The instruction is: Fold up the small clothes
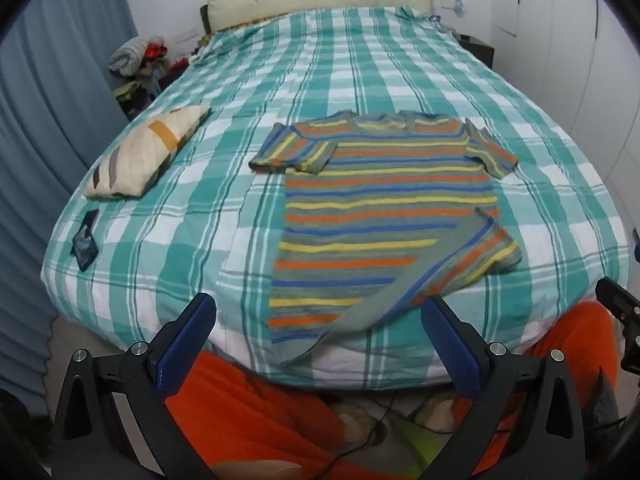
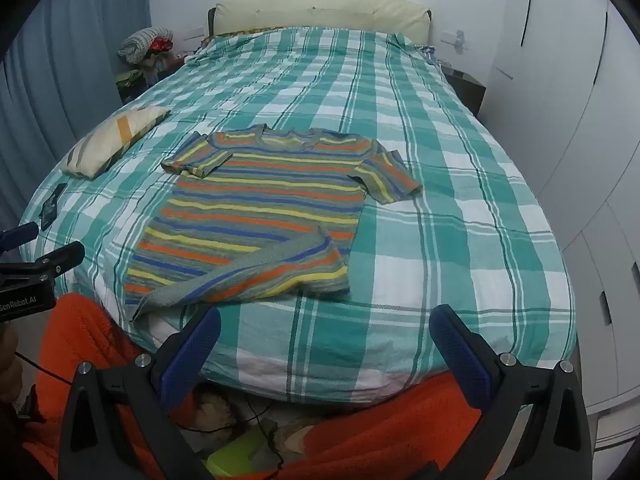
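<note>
Both claws are held above the near edge of the bed (image 1: 168,240). On the left gripper (image 1: 318,312) the blue pads are wide apart and hold nothing; the right gripper (image 2: 328,324) is the same, spread and empty. Beyond them the striped T-shirt (image 1: 376,200) lies flat on the checked cover, collar towards the headboard, with its near right corner folded over itself. Left of it lie a small pillow (image 1: 144,156) and a dark phone (image 1: 85,242).

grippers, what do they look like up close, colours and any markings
Both the left gripper and the right gripper have black angular frames with silver bolts and blue textured finger pads. The left one's body carries white "GenRobot.AI" lettering.
</note>
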A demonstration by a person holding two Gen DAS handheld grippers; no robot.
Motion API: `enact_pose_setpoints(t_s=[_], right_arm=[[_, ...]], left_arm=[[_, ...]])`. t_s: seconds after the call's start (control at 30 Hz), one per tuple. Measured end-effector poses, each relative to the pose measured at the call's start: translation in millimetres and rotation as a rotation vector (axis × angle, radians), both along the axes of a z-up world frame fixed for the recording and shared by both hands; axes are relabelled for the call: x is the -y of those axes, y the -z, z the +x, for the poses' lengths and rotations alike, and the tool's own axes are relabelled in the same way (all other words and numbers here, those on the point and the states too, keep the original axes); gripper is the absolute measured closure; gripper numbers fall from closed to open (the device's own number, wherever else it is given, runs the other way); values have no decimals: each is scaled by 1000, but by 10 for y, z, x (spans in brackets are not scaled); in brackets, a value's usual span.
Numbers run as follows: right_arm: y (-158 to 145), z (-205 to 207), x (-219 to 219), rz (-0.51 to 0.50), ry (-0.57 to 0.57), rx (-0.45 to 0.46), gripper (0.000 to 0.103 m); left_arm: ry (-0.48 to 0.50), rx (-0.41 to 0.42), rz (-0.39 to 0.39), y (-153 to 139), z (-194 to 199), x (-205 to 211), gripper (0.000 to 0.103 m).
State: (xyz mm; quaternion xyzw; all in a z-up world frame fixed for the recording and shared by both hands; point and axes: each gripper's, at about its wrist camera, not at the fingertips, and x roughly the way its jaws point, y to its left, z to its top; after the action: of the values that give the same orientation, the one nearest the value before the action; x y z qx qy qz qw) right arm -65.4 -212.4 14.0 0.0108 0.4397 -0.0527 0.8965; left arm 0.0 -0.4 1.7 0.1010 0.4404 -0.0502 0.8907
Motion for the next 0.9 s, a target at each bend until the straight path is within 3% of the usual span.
enact_pose_setpoints(t_s=[0.07,0.1,0.27,0.9], right_arm=[[-8,16,-8,11,-3,1,0],[-11,17,-13,9,-6,1,0],[57,49,-54,2,-16,-15,0],[151,211,-130,-52,-36,-95,0]], left_arm=[[2,20,1,-32,-16,6,1],[-1,-21,-1,-22,7,6,1],[-4,-34,-9,120,71,-82,1],[-18,-72,-5,210,156,-48,1]])
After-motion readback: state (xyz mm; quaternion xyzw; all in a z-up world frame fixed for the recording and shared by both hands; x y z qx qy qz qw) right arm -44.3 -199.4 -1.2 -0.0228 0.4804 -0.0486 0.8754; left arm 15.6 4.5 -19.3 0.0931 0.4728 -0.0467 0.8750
